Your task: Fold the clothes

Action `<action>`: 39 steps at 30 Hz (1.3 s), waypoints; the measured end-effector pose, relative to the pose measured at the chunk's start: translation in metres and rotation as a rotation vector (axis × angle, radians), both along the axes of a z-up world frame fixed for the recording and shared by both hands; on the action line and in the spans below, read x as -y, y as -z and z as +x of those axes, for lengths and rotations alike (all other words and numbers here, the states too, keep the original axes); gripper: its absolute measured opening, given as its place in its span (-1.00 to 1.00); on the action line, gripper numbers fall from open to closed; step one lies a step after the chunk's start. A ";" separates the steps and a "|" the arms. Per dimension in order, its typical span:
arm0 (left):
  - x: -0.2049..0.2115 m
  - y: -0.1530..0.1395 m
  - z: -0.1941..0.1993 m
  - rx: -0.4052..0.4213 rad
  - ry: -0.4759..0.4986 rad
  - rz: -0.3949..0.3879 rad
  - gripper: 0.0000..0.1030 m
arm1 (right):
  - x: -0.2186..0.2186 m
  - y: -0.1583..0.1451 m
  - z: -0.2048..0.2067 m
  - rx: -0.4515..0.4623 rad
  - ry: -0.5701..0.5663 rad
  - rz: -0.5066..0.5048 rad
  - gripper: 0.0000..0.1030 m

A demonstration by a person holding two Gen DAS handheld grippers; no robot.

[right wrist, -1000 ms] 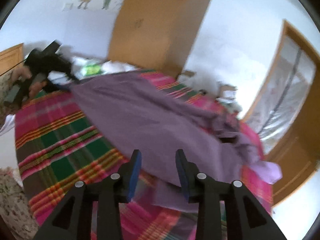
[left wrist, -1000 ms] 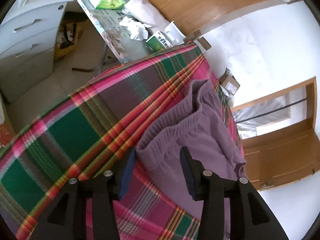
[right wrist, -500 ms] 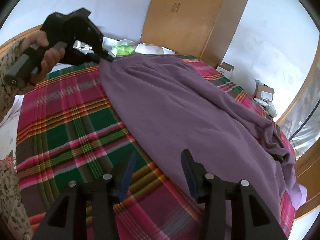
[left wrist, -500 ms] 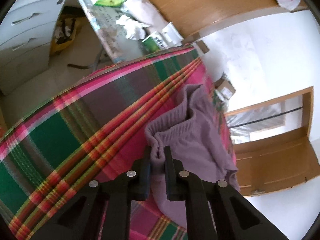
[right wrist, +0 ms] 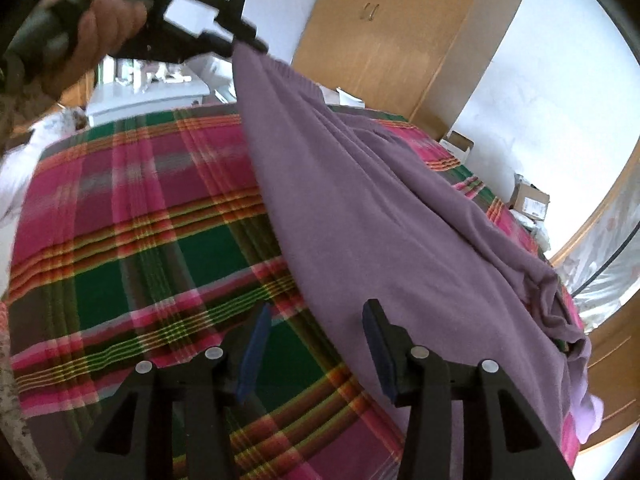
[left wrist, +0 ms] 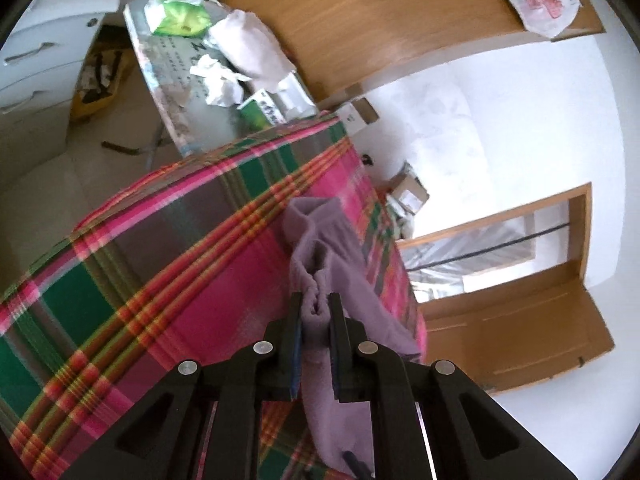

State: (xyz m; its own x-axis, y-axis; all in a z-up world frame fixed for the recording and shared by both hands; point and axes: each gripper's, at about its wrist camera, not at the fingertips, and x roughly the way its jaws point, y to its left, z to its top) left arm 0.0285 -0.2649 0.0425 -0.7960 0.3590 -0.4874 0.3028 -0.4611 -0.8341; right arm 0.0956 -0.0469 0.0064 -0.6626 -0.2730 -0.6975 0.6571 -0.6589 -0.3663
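Plaid bedspread (right wrist: 132, 248) covers the bed; a wooden wardrobe (right wrist: 400, 36) stands beyond its far end. Purple garment (right wrist: 380, 220) lies slantwise on the bedspread, one end lifted toward the wardrobe, the other bunched at the bedspread's right edge. Left gripper (left wrist: 317, 314) is clamped on a gathered fold of its hem, fabric puckered between the jaws. Right gripper (right wrist: 316, 320) is spread wide and empty, hovering at the garment's near edge. Judgement: the cloth is being stretched out; taking that near edge at a matching corner with even tension should give a clean fold line.
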 end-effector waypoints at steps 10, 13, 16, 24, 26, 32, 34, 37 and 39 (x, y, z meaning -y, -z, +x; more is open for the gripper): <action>0.007 0.006 0.009 0.009 -0.022 0.010 -0.79 | -0.027 -0.003 -0.010 -0.074 0.172 0.063 -0.86; 0.006 0.010 0.012 0.018 -0.019 0.016 -0.79 | -0.033 -0.007 -0.008 -0.075 0.186 0.060 -0.95; 0.006 0.014 0.019 0.028 -0.023 0.015 -0.79 | -0.032 -0.015 0.003 -0.090 0.159 0.052 -0.96; 0.012 0.025 0.046 0.054 -0.040 0.017 -0.79 | -0.024 -0.028 0.035 -0.102 0.112 0.040 -0.96; 0.013 0.029 0.054 0.063 -0.043 0.023 -0.79 | -0.023 -0.029 0.042 -0.095 0.103 0.038 -0.96; 0.020 0.041 0.078 0.088 -0.069 0.016 -0.79 | -0.020 -0.024 0.056 -0.070 0.076 0.050 -0.96; 0.025 0.043 0.086 0.090 -0.088 0.018 -0.80 | -0.019 -0.022 0.060 -0.062 0.068 0.055 -0.96; 0.032 0.043 0.095 0.089 -0.111 -0.007 -0.96 | -0.017 -0.018 0.066 -0.051 0.056 0.063 -0.96; 0.033 0.041 0.095 0.083 -0.106 -0.015 -0.96 | -0.016 -0.016 0.070 -0.043 0.048 0.068 -0.96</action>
State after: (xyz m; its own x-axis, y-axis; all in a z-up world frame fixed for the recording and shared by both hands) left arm 0.1239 -0.2978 0.0015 -0.7859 0.2672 -0.5577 0.4178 -0.4355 -0.7974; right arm 0.1655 -0.0309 0.0229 -0.7036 -0.1935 -0.6838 0.6080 -0.6620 -0.4383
